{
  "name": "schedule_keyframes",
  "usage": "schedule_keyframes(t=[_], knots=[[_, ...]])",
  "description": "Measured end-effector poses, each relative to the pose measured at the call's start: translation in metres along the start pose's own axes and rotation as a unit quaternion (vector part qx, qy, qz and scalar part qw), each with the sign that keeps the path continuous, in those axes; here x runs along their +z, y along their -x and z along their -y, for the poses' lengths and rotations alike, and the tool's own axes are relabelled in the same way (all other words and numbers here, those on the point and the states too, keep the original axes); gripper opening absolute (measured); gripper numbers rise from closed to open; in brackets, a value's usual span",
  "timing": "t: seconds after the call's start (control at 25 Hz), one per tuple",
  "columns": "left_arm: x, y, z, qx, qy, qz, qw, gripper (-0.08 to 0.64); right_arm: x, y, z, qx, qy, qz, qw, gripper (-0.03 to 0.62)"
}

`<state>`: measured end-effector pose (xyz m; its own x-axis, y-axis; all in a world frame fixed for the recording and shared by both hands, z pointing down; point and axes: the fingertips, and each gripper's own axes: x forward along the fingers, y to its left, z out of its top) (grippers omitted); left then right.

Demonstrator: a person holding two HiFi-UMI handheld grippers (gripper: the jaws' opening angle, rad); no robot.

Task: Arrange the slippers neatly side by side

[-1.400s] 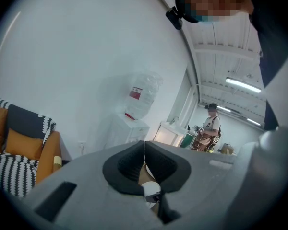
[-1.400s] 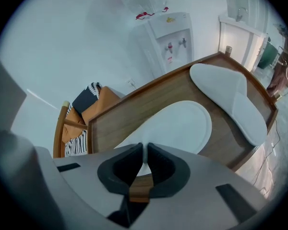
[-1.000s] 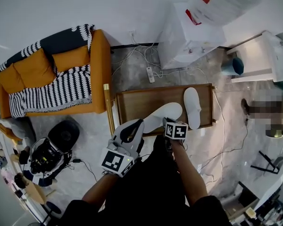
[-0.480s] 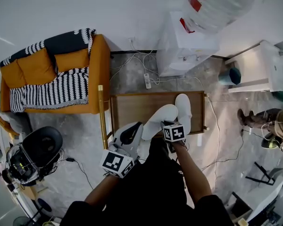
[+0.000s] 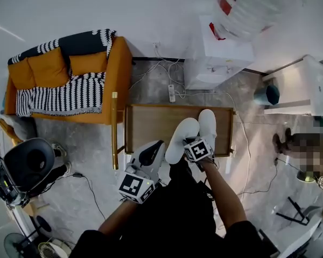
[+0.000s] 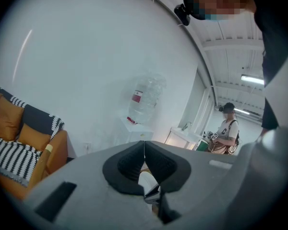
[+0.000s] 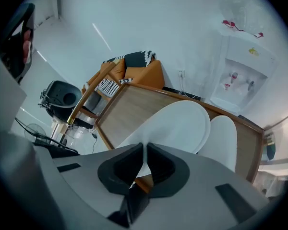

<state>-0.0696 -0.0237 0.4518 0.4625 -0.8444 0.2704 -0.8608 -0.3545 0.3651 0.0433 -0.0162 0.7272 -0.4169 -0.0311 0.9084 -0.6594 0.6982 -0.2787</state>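
Note:
Two white slippers lie on a low wooden table. My right gripper is shut on the heel edge of the left slipper, which lies slanted with its toe against the right slipper. In the right gripper view the pads pinch that slipper's thin edge, and the other slipper lies right beside it. My left gripper hovers at the table's near edge, left of the held slipper. Its jaws are shut with nothing between them.
An orange sofa with a striped blanket stands left of the table. Behind the table are a water dispenser and a power strip with cables. A black round device sits at the left, and a person stands at the right.
The held slipper has swung right with my right gripper and now lies against the other slipper. The head camera has shifted a little. The left gripper has hardly moved.

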Motion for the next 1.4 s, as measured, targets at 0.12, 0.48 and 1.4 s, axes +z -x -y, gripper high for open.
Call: schedule_keyframes(t=[0.12,0.48,1.4], knots=[[-0.002,-0.004,0.007,0.009,0.000,0.002,1.0000,0.017,-0.003,-0.004,0.006,0.004,0.051,-0.014,0.999,0.031],[-0.012,-0.015,0.017,0.037,0.009,-0.001,0.9993,0.017,-0.001,-0.012,0.020,0.031,0.143,-0.042,0.988,0.031],[-0.019,-0.051,0.023,0.049,0.016,-0.018,0.9985,0.017,0.014,-0.034,0.056,0.046,0.147,-0.042,0.987,0.031]])
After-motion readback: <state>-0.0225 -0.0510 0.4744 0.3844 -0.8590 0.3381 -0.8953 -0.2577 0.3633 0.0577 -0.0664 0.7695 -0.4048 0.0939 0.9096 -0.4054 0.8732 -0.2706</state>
